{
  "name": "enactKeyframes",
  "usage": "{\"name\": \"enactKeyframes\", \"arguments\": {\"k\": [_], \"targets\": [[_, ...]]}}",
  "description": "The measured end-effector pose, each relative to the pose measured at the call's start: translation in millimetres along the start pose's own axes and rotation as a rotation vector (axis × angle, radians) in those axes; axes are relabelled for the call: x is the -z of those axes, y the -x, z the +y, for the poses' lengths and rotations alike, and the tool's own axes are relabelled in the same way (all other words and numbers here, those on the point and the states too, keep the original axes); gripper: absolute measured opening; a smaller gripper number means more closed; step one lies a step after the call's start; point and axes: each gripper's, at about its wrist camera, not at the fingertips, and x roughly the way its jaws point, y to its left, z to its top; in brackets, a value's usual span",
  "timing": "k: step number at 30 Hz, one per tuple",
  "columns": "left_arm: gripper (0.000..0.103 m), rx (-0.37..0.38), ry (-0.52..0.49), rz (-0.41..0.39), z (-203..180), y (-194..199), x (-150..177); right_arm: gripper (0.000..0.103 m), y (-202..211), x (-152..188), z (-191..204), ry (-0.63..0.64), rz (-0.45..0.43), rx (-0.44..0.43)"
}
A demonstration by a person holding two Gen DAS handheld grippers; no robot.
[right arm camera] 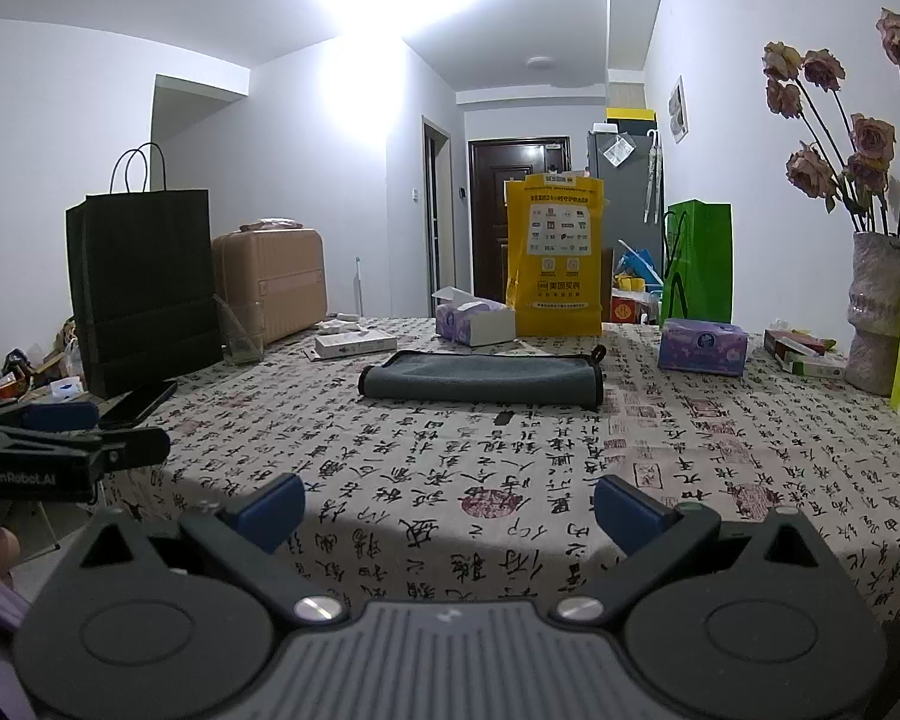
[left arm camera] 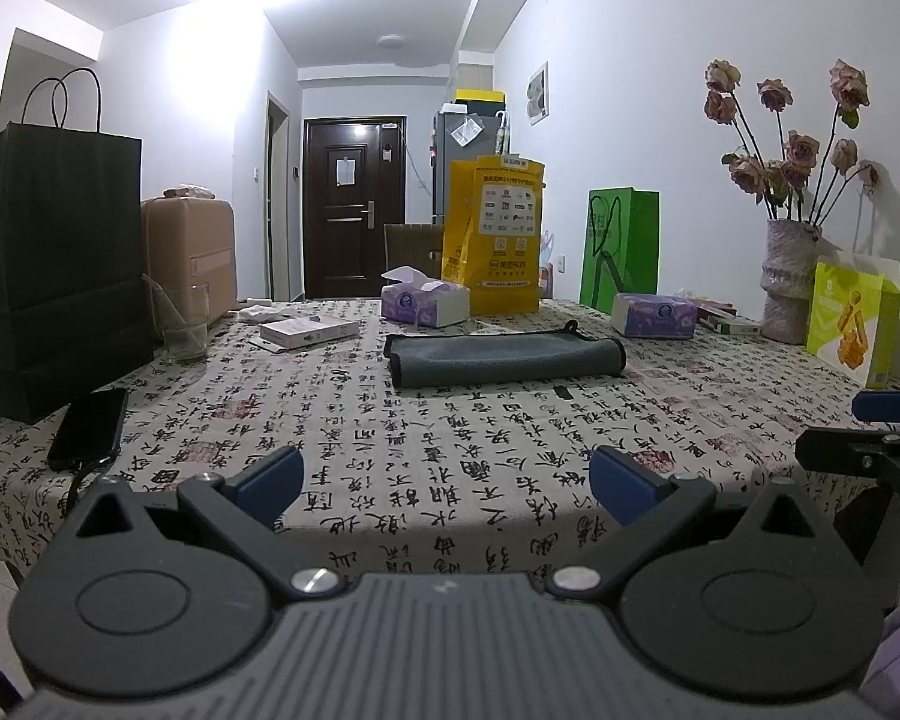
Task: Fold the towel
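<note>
A grey towel [left arm camera: 504,358] lies folded into a long flat strip in the middle of the table, with a small black loop at its right end; it also shows in the right wrist view [right arm camera: 483,381]. My left gripper [left arm camera: 447,483] is open and empty, held over the table's near edge, well short of the towel. My right gripper [right arm camera: 450,510] is open and empty, also at the near edge. Each gripper shows at the side of the other's view.
The table [right arm camera: 720,480] has a calligraphy-print cloth. On it stand a black paper bag [left arm camera: 54,264], a phone [left arm camera: 87,427], a glass [left arm camera: 183,324], two tissue boxes [left arm camera: 426,303], a yellow bag [left arm camera: 492,234], a green bag [left arm camera: 621,249] and a flower vase [left arm camera: 789,276].
</note>
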Motion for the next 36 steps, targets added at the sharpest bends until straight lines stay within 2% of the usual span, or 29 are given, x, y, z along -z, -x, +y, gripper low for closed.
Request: {"name": "enactKeyframes", "arguments": {"k": [36], "targets": [[0.103, 0.002, 0.0, 0.006, -2.9, 1.2, 4.1, 0.103, -0.8, 2.2, 0.2, -0.003, 0.003, 0.0]]}}
